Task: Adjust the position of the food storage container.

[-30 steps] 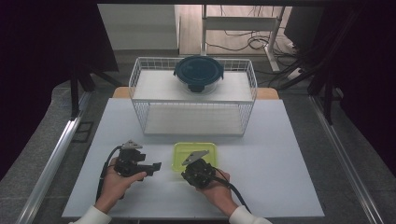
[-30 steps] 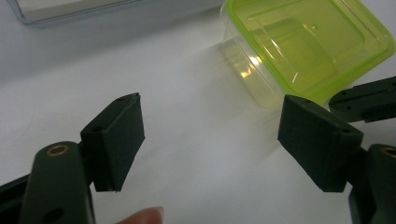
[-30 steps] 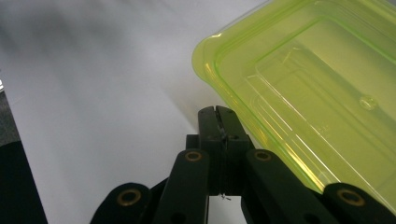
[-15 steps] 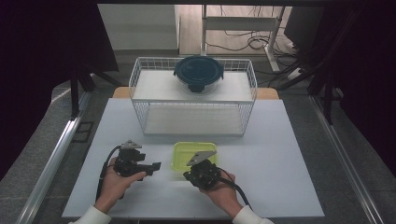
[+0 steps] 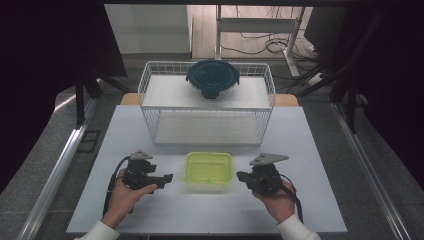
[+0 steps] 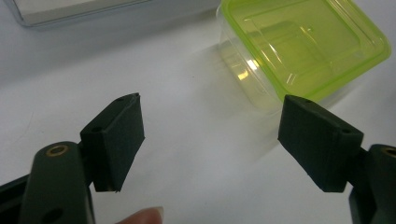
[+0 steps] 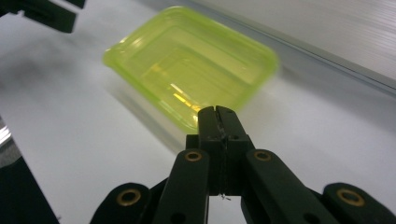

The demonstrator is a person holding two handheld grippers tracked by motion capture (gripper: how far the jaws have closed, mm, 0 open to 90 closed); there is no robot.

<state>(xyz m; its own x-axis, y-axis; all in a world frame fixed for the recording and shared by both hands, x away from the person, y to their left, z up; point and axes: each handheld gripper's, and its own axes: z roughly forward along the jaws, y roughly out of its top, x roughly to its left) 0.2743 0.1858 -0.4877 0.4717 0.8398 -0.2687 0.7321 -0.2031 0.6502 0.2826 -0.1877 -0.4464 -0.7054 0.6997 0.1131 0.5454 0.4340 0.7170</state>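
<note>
Partly blurred green container [image 7: 187,74], left tongs [image 6: 210,140] gaping empty, right tongs [image 7: 218,122] pinched empty.

Right gripper off the box

The right gripper [image 5: 243,176], which a second ago hung over the green box [image 5: 208,168], now sits to the box's right, clear of it, jaws pressed together and pointing back at it. With the gripper gone, the box's whole top shows.

Bright table under overhead light, dark surroundings; right gripper view motion-blurred.
</note>
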